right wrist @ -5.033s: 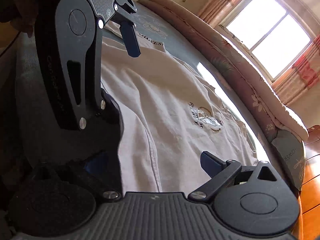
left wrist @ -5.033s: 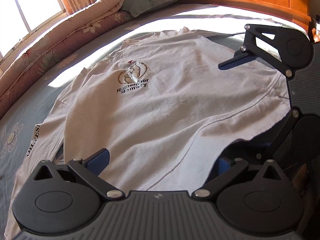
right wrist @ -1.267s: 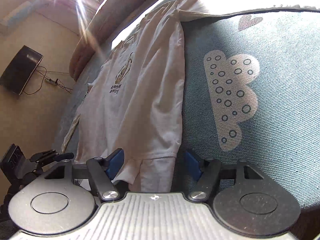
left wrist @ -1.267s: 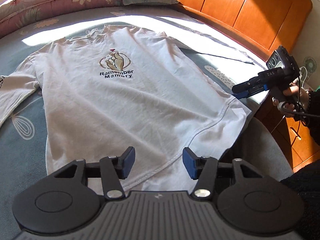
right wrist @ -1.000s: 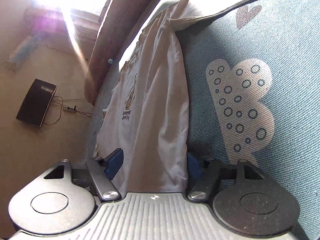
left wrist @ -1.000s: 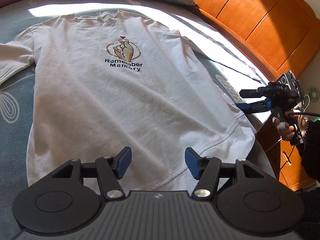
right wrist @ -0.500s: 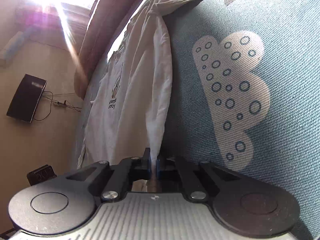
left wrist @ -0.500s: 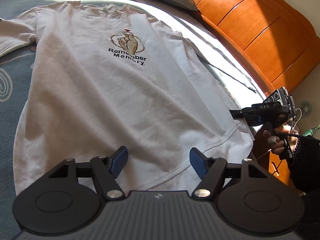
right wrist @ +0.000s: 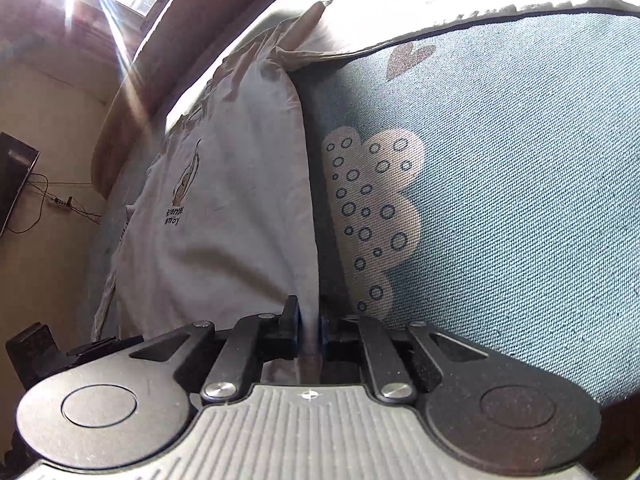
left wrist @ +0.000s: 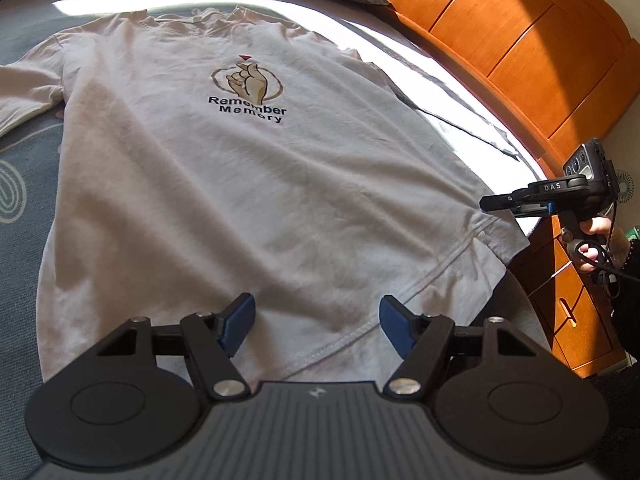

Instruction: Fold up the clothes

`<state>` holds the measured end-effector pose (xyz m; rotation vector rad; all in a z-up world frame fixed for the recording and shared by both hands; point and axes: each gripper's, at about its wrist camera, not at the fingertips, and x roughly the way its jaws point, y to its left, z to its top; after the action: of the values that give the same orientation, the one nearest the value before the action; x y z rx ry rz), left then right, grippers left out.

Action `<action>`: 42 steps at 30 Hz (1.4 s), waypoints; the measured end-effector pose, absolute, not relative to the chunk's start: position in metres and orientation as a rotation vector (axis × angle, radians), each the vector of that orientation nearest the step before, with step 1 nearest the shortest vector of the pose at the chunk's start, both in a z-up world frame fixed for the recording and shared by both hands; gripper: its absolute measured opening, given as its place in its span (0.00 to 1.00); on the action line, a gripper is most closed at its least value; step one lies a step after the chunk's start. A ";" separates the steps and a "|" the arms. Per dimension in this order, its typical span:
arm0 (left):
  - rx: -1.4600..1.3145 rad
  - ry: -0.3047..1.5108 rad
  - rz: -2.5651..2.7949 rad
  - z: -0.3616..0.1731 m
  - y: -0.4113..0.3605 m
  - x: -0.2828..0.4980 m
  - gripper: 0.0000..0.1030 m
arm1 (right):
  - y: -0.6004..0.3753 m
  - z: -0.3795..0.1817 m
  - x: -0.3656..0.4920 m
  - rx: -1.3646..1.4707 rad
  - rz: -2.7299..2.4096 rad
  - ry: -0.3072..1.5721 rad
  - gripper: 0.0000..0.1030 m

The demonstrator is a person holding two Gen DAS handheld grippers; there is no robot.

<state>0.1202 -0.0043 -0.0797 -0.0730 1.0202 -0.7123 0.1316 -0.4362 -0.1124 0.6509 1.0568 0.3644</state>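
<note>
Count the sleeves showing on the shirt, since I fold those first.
2. One sleeve lies at the far left of the shirt; the other stretches right, toward the headboard.

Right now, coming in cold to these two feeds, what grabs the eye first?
The white T-shirt spread flat, front up, on the blue bedspread, its "Remember Memory" print high on the chest. Next, the right gripper is shut on the shirt's side edge near the hem, while the left gripper hangs open over the hem. Behind, an orange wooden headboard glows in sunlight.
</note>
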 end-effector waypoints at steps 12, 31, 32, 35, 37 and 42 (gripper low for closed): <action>-0.058 1.018 -0.716 -0.080 -0.009 0.119 0.73 | -0.460 -0.080 0.147 0.600 0.288 0.930 0.55; -0.107 1.058 -0.729 -0.080 -0.010 0.129 0.79 | -0.415 -0.113 0.340 0.762 0.279 0.837 0.65; -0.111 1.062 -0.732 -0.080 -0.009 0.130 0.79 | -0.414 -0.112 0.346 0.756 0.261 0.820 0.64; -0.113 1.073 -0.741 -0.080 -0.009 0.132 0.80 | -0.409 -0.107 0.358 0.647 0.168 0.810 0.19; -0.108 1.075 -0.746 -0.079 -0.010 0.132 0.80 | -0.413 -0.107 0.361 0.613 0.121 0.790 0.09; -0.100 1.076 -0.754 -0.078 -0.012 0.133 0.81 | -0.425 -0.108 0.356 0.599 0.045 0.748 0.07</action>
<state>0.1332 -0.0116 -0.0782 -0.1003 1.0764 -0.7538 0.3557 -0.4247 -0.1083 0.5988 0.7476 0.0449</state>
